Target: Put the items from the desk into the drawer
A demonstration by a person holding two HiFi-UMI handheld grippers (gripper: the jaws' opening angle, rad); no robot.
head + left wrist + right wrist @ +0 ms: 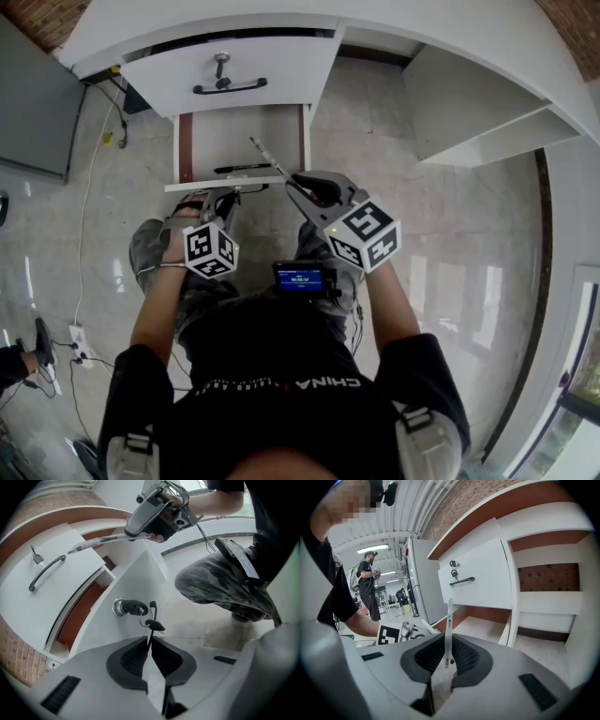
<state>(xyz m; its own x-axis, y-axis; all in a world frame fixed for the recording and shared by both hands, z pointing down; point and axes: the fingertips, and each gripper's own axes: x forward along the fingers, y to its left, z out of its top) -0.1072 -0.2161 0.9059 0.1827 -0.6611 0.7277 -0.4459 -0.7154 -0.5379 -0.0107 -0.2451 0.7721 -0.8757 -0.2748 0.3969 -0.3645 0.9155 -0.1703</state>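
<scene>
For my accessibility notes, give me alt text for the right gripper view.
The right hand-held gripper pinches a slim pen, aimed at an open drawer beneath a white drawer front with a black handle. A person stands far back at left.

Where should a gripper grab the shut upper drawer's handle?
At the middle of the handle, coming straight at the drawer front, one jaw above the bar and one below. It is a thin, level bar bowed out from the front, so the gap behind it is likely deepest mid-span, and the key above stays clear.
</scene>
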